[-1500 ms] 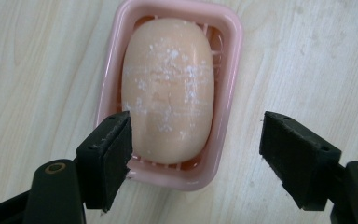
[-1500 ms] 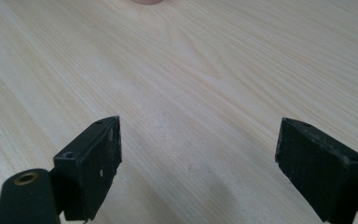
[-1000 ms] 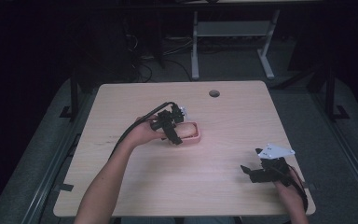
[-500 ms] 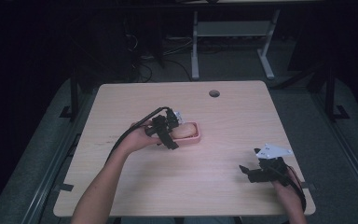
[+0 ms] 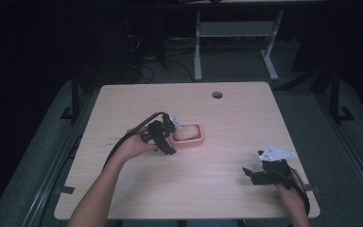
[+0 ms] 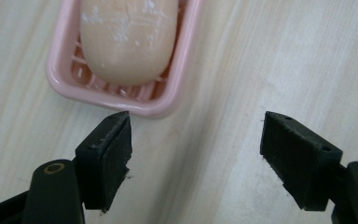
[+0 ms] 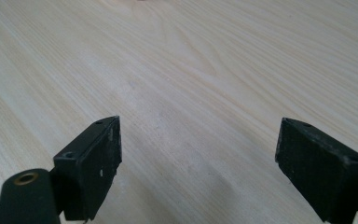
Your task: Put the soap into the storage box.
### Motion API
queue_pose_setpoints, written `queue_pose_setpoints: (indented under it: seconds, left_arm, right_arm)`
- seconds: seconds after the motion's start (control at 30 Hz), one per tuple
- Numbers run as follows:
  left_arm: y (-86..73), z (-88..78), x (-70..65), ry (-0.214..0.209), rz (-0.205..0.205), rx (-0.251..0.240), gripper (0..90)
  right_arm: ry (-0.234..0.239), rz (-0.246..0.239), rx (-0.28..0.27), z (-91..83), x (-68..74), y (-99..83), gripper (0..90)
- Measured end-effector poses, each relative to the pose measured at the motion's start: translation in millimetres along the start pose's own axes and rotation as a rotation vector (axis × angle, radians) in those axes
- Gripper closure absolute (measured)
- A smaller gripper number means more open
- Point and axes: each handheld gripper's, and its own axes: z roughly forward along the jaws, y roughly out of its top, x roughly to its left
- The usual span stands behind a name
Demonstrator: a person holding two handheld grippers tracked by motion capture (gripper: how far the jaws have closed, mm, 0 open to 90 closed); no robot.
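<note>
Near the middle of the worktop (image 5: 123, 101), the left tool (image 5: 163, 137) has drawn back slightly toward the person since the earlier frames, when it sat over the near end of the pink soap dish (image 5: 188, 140); it now lies just beside the dish's left end. The right tool (image 5: 260, 174) has kept its place at the near right corner of the worktop.

The soap dish (a shallow ribbed tray) holds one pale oval bar of soap (image 5: 186, 131), which lies flat inside it; in the left gripper view the soap (image 6: 128, 37) shows white flecks on its upper face, and the dish rim (image 6: 56, 84) stands just ahead of the left jaw.

The left tool (image 6: 196, 140) is released, jaws spread wide over bare wood, grasping nothing; one jaw tip sits close to the dish rim, though contact cannot be told. The right tool (image 7: 198, 154) is likewise released, jaws wide apart above bare worktop, well apart from the dish.
</note>
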Motion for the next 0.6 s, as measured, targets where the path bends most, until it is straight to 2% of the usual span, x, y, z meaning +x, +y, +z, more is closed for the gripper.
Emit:
queue_pose_setpoints:
  seconds: [0.17,0.6]
  left_arm:
    - [-3.1,-1.5,-4.3,-0.006,-0.007,-0.026,24.7]
    - [-22.4,-3.2,-17.9,-0.004,-0.016,-0.039,24.4]
  right_arm:
    - [-0.01,0.012,-0.002,-1.3,-0.8,-0.6,13.8]
    - [-0.019,0.011,0.015,1.2,1.3,-0.5,13.8]
